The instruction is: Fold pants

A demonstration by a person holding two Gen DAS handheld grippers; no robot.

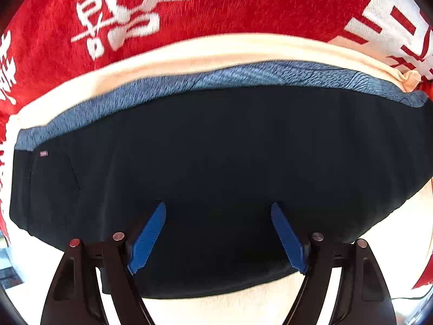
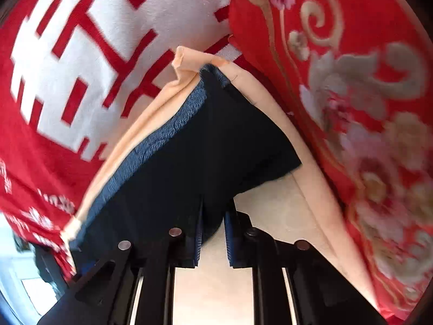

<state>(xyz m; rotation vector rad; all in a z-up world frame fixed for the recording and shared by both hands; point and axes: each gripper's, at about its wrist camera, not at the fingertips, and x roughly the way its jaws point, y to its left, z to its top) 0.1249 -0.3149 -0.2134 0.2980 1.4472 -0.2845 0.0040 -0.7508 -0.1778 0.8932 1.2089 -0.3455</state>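
From the left wrist, the dark pants [image 1: 216,162] lie flat on a cream cloth [image 1: 189,54], their lower edge hidden behind the left gripper [image 1: 217,211], which hangs spread wide over them, holding nothing. A blue-grey waistband [image 1: 189,86] runs along the far edge, with the red blanket [image 1: 216,5] beyond. From the right wrist, the right gripper [image 2: 212,211] seems clenched on a pants [image 2: 194,162] fold, though the contact is shadowed.

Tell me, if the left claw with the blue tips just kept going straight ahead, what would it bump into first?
Most likely the black pants. The left gripper is open, its blue fingers already over the dark cloth; the blue-grey waistband and cream sheet lie beyond. Depth is hard to judge.
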